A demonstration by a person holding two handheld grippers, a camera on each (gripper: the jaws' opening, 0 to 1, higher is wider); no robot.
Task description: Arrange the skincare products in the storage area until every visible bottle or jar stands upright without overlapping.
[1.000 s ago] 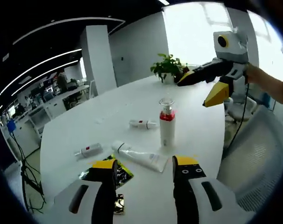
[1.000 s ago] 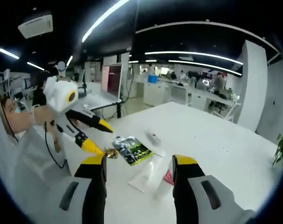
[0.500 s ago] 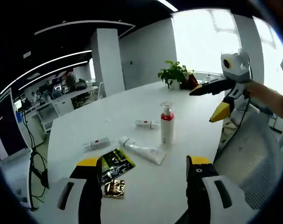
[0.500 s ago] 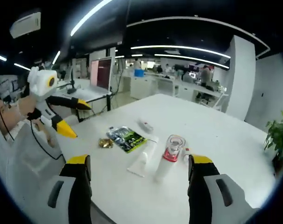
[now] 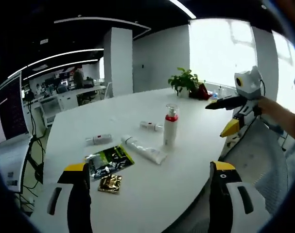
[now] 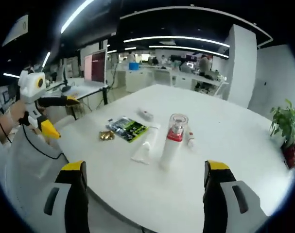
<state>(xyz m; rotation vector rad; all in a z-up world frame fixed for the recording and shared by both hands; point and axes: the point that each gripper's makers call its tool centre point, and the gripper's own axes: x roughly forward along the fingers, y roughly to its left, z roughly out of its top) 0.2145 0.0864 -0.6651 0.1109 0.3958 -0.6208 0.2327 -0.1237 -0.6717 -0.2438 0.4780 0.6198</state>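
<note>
White round glossy table [image 5: 152, 194] bearing skincare items, both grippers held back off its edge.
Upright: one white cylindrical pump bottle with red collar and clear cap [image 5: 170, 125], mid-table. Lying flat: soft white squeeze tube [image 5: 142, 149] beside it; two small white tubes with red marks [image 5: 98, 139] [image 5: 151, 125]; green-black foil sachet [image 5: 109, 160]; crumpled gold wrapper [image 5: 110, 182]. Left gripper [image 5: 149, 204] and right gripper [image 6: 145, 199]: yellow-tipped black jaws spread wide, empty. Against one second earlier, both cameras sit farther from the items and both sets of jaws are wider.
</note>
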